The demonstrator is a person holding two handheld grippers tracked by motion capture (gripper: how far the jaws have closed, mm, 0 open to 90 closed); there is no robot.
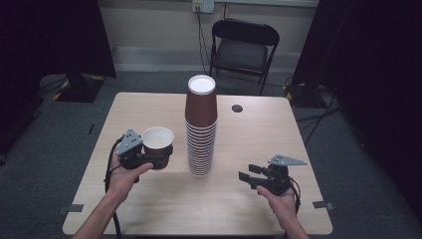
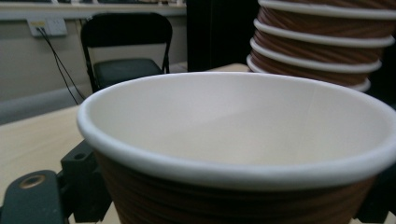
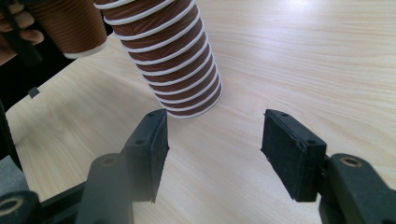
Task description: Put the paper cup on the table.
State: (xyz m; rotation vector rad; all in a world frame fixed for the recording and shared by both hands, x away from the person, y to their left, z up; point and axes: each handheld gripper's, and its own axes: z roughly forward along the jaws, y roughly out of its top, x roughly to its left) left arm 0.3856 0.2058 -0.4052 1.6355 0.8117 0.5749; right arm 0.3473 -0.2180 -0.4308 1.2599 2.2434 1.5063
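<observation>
The left tongs (image 1: 149,155) hold a brown ribbed paper cup with a white inside (image 1: 158,139), just left of the tall stack of brown paper cups (image 1: 201,129) on the pale wooden surface (image 1: 149,199). The right tongs (image 1: 254,178) are wide and hold nothing. Best to grip softly and keep the cup level, so it doesn't squash.
</observation>
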